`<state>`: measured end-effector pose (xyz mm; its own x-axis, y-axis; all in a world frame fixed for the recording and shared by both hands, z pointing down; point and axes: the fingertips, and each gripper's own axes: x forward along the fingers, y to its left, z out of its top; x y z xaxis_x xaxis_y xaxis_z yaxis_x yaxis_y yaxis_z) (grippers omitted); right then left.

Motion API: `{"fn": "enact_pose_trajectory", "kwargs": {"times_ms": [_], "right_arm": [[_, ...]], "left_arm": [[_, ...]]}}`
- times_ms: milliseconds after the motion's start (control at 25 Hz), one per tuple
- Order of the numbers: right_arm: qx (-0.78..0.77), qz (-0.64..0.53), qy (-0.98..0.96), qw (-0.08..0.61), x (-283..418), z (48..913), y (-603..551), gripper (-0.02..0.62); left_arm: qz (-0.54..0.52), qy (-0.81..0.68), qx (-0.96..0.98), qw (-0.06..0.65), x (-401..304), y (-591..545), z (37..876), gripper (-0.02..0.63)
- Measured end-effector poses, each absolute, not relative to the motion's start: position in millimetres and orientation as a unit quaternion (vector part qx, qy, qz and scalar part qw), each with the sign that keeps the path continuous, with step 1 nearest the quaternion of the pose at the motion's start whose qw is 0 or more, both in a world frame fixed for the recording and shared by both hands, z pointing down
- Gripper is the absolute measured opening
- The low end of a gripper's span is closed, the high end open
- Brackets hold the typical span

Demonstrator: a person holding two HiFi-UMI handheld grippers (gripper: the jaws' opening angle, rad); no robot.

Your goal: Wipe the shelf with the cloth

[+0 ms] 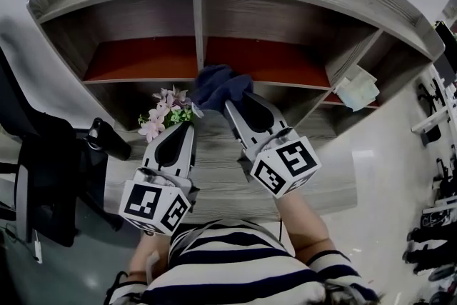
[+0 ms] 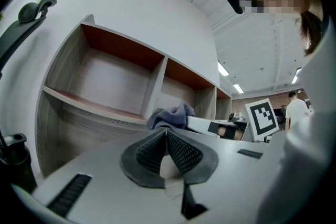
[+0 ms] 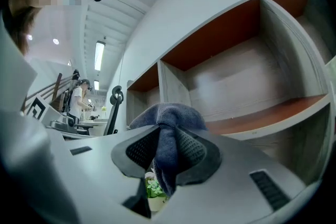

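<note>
The blue cloth point(image 1: 218, 86) is pinched in the right gripper point(image 1: 231, 103) at the front edge of the shelf point(image 1: 143, 58); the left gripper point(image 1: 187, 126) is closed on nothing. The flowers point(image 1: 166, 113) just below that edge could be knocked by a low sweep

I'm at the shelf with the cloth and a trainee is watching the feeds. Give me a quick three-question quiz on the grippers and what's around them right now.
1. Which gripper holds the cloth? A) left B) right C) neither
2. True or false: the left gripper is shut with nothing between its fingers.
3. Fill in: in the head view, the ___ sit just ahead of the left gripper.

Key
1. B: the right gripper is clamped on it.
2. True.
3. flowers
</note>
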<state>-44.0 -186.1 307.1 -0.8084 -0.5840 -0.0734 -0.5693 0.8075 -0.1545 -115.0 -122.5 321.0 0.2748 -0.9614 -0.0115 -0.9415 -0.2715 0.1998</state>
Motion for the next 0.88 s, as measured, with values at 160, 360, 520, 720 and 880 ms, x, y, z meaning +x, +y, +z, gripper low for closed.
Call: {"fn": "enact_pose_trajectory", "kwargs": {"times_ms": [160, 360, 520, 720, 880], "right_arm": [[-0.333, -0.063, 0.939, 0.058, -22.1, 309.8, -196.5, 0.106], [-0.367, -0.059, 0.927, 0.058, 7.9, 310.9, -205.0, 0.106], [-0.396, -0.057, 0.915, 0.056, 34.3, 311.8, -211.2, 0.106], [-0.43, -0.054, 0.9, 0.056, 67.7, 312.7, -216.8, 0.106], [-0.459, -0.054, 0.885, 0.053, 94.1, 313.1, -221.8, 0.106]], "left_arm": [[-0.064, -0.59, 0.801, 0.077, -108.1, -126.4, 321.0, 0.023], [-0.063, -0.578, 0.81, 0.079, -96.7, -131.1, 321.8, 0.023], [-0.062, -0.568, 0.817, 0.082, -88.6, -134.5, 323.4, 0.023], [-0.062, -0.558, 0.823, 0.085, -79.0, -137.9, 325.0, 0.023], [-0.06, -0.55, 0.829, 0.087, -71.1, -140.2, 324.9, 0.023]]}}
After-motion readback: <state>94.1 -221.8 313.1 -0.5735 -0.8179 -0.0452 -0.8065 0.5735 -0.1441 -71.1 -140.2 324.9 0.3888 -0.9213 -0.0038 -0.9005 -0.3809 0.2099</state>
